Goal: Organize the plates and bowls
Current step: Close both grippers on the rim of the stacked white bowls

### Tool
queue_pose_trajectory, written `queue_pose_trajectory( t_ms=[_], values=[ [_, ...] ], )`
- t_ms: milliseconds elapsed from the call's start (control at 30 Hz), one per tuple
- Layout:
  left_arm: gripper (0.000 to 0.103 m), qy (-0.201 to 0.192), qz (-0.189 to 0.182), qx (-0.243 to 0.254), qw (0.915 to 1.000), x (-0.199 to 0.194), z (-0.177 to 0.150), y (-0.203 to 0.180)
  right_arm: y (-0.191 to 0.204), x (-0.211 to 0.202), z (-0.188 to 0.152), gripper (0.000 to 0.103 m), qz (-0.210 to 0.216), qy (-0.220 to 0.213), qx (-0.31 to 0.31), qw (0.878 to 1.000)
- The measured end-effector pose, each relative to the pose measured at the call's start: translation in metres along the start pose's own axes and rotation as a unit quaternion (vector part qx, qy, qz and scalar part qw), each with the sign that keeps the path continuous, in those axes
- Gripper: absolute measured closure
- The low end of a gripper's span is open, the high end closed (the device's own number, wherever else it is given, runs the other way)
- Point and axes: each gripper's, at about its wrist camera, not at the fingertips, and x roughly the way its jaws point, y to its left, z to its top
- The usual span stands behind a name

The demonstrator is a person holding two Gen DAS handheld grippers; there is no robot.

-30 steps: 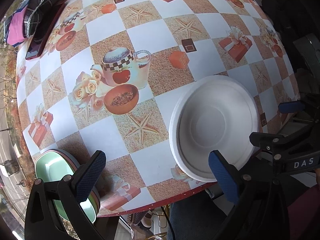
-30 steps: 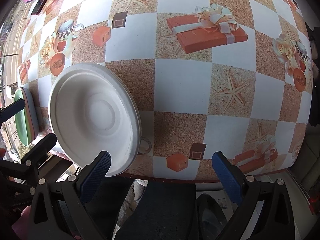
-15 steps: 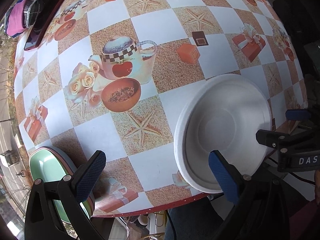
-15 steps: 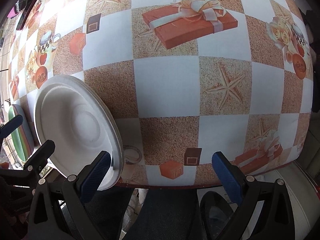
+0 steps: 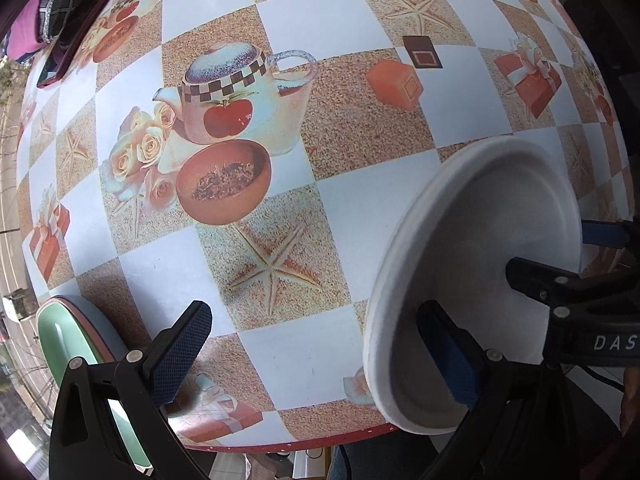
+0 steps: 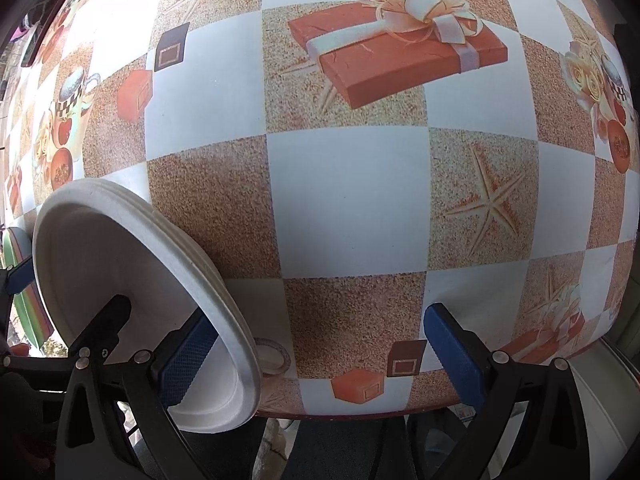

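both grippers gape with nothing clamped: left gripper (image 5: 320, 356) and right gripper (image 6: 320, 354) straddle the stack of white plates (image 5: 476, 280) at lower right, tipped up off the table (image 5: 360, 208). step: lifting the stack's rim; next probably calls for pinching it.

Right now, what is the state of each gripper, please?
Left gripper: open, holding nothing; white plates lie beside its right finger.
Right gripper: open, holding nothing.

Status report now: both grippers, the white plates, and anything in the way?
Left gripper open, right gripper open, none gripping. White plates stacked, tilted at table edge between them. Green bowl stack far left. Nothing in the way.
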Motion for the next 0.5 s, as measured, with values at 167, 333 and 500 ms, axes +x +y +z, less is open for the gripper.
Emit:
queue_pose_trajectory(
  t_ms=[167, 333, 500],
  values=[
    [0.0, 0.002, -0.017, -0.002, 0.9999, 0.01, 0.0, 0.001, 0.006, 0.001, 0.002, 0.0, 0.003, 0.001, -0.006, 1.0],
    [0.0, 0.006, -0.031, -0.005, 0.9995, 0.017, 0.001, 0.007, 0.019, 0.0, 0.018, 0.0, 0.006, 0.003, -0.001, 1.0],
    [0.0, 0.006, -0.033, -0.008, 0.9994, 0.021, 0.007, 0.012, 0.017, -0.002, 0.025, 0.0, 0.005, 0.006, -0.001, 1.0]
  ],
)
